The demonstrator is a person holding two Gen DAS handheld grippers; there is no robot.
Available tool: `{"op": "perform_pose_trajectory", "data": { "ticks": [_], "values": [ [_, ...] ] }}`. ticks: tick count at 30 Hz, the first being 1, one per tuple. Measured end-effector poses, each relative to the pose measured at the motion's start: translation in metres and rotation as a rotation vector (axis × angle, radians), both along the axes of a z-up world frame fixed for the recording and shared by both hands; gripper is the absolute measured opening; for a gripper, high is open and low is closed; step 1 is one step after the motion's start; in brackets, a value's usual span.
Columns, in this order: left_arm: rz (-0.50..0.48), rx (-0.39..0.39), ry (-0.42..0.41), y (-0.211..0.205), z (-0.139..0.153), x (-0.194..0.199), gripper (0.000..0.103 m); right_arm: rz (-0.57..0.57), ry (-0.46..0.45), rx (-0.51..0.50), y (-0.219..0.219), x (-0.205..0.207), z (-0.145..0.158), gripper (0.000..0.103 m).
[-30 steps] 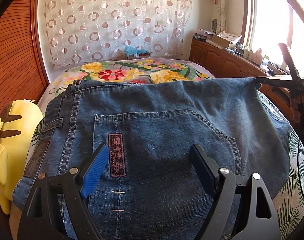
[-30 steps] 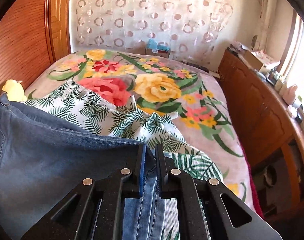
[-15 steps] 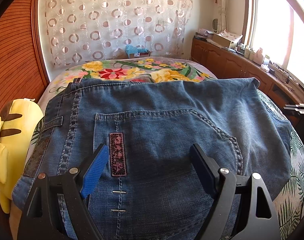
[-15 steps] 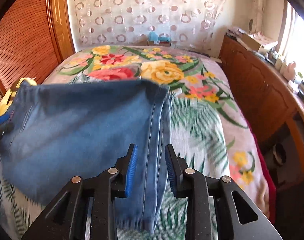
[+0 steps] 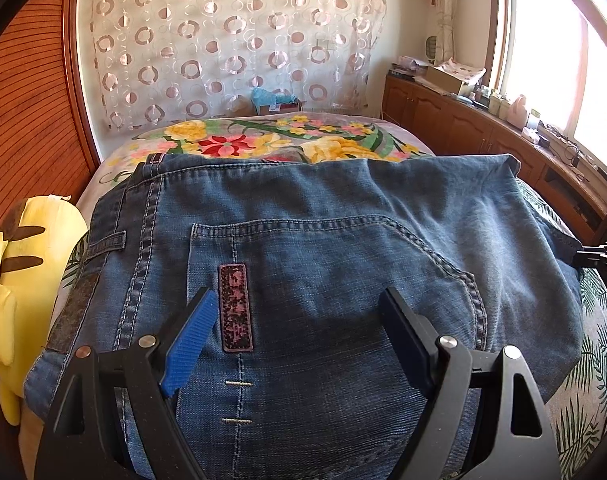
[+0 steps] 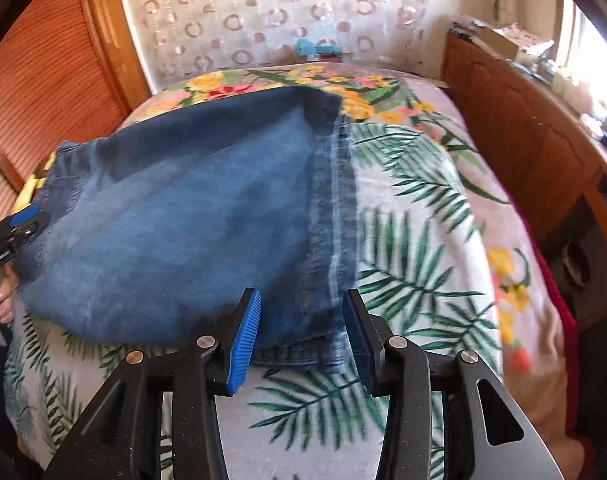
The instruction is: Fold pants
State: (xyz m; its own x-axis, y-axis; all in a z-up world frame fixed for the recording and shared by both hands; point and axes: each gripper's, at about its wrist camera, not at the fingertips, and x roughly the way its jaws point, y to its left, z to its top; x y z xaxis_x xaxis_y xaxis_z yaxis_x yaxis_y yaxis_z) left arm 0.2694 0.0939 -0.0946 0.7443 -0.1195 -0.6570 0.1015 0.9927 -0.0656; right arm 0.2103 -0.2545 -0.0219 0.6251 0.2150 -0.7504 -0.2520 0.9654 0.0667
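Your folded jeans [image 5: 323, 280] lie on the bed [image 6: 415, 208] beside the yellow plush toy [image 5: 19, 280]. Dragging either tool across the denim could pull the fold open, so lift clear. Your left tongs [image 5: 299, 332] gape wide above the back pocket, released. Your right tongs [image 6: 301, 332] hang parted over the hem, gripping nothing.
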Motion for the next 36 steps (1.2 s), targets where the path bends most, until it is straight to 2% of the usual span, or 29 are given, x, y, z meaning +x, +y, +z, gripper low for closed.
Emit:
{"op": "perform_pose_trajectory", "data": {
  "ticks": [3, 6, 8, 15, 16, 18, 24, 28, 32, 34, 36],
  "values": [
    [0.001, -0.005, 0.002, 0.000, 0.000, 0.001, 0.083, 0.014, -0.041, -0.016, 0.001, -0.011, 0.003, 0.011],
    [0.003, -0.004, 0.004, 0.002, -0.001, 0.001, 0.083, 0.017, -0.051, 0.000, -0.005, -0.020, 0.010, 0.010],
    [0.003, -0.002, 0.003, 0.002, 0.000, 0.001, 0.083, 0.002, -0.065, -0.025, -0.010, -0.026, 0.011, 0.009],
    [0.006, -0.008, 0.008, 0.003, -0.001, 0.002, 0.083, -0.045, -0.022, 0.000, -0.018, -0.025, 0.001, 0.010],
    [0.009, -0.012, 0.012, 0.005, -0.002, 0.003, 0.083, -0.050, -0.017, -0.003, -0.016, -0.023, 0.000, 0.013],
    [0.012, -0.014, 0.015, 0.007, -0.003, 0.003, 0.083, -0.059, -0.016, -0.005, -0.014, -0.017, 0.000, 0.034],
    [0.011, -0.014, 0.016, 0.010, -0.003, 0.003, 0.083, -0.093, 0.009, -0.032, -0.012, -0.006, -0.010, 0.053],
    [0.012, -0.021, 0.017, 0.010, -0.003, 0.004, 0.083, -0.109, 0.020, 0.012, -0.013, -0.007, -0.016, 0.054],
    [0.031, -0.019, 0.018, 0.020, 0.003, -0.001, 0.083, -0.055, -0.012, -0.053, 0.003, -0.011, -0.019, 0.054],
    [0.063, -0.029, -0.001, 0.033, 0.012, -0.010, 0.083, -0.036, -0.022, -0.052, 0.005, -0.011, -0.020, 0.051],
    [0.090, -0.041, -0.006, 0.045, 0.018, -0.018, 0.083, -0.015, -0.029, -0.040, 0.004, -0.010, -0.021, 0.041]
  ]
}}
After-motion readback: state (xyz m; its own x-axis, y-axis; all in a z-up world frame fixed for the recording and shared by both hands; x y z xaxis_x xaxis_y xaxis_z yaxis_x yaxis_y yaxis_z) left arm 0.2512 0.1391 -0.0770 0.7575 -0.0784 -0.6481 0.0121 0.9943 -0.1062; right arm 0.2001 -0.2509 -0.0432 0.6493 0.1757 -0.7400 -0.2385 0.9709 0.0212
